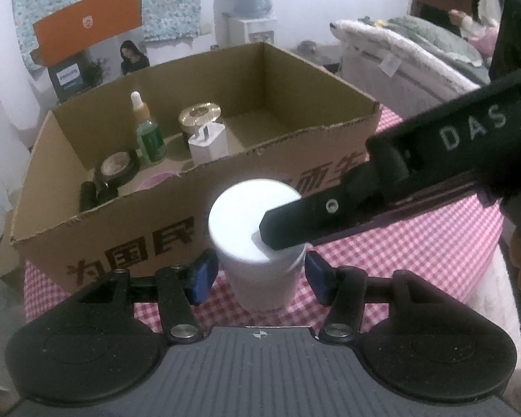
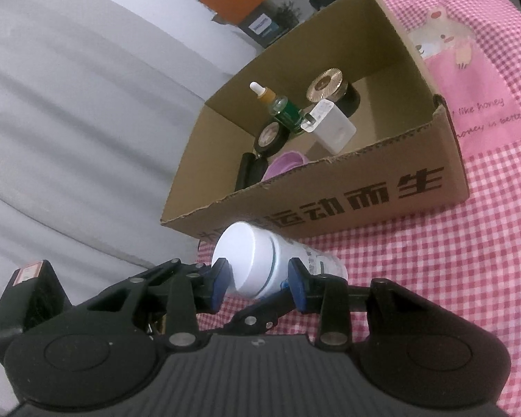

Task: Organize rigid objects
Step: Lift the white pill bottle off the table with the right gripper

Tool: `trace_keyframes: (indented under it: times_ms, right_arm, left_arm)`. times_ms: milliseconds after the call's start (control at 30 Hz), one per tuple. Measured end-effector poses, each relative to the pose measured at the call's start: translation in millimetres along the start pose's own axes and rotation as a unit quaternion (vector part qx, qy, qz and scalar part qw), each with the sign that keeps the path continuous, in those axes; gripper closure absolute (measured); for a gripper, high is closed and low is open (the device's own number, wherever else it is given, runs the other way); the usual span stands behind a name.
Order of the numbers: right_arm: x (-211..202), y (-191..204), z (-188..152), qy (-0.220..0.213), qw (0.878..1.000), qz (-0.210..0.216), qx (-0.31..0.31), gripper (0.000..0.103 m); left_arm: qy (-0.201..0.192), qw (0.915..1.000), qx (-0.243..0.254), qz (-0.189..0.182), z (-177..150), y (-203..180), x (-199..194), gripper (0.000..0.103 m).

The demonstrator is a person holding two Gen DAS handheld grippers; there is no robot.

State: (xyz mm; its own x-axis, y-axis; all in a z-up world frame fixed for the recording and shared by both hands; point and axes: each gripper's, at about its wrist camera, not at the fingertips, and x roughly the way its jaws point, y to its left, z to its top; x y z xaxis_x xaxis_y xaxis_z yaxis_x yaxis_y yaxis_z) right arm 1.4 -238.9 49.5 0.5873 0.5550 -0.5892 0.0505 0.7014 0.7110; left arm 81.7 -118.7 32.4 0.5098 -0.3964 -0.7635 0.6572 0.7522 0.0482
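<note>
Looking along the left gripper (image 1: 260, 274), the left wrist view shows a white bottle (image 1: 257, 239) upright on the pink checked cloth (image 1: 399, 260) between the blue pads, which flank it without clearly pressing; the jaws stand apart. A finger of the right gripper (image 1: 288, 224) lies across its cap. Behind stands the cardboard box (image 1: 295, 160) holding a dropper bottle (image 1: 149, 132) and a white charger (image 1: 208, 146).

Right wrist view: the right gripper (image 2: 257, 278) brackets the bottle's cap; whether its pads press cannot be told.
</note>
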Motion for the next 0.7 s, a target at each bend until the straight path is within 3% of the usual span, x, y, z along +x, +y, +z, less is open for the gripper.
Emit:
trace_keyframes:
  times_ms: [233,700]
  right_arm:
    - [1,-6,1,0.001,1.000,0.008,0.004,0.060]
    - [2,-13,2,-0.009,1.000,0.024,0.013,0.058]
  left_arm:
    - [0.015,0.9998,0.008,0.005,1,-5,10,0.044]
    - [0.023,0.9995,-0.009,0.021,7,-7,14,0.050]
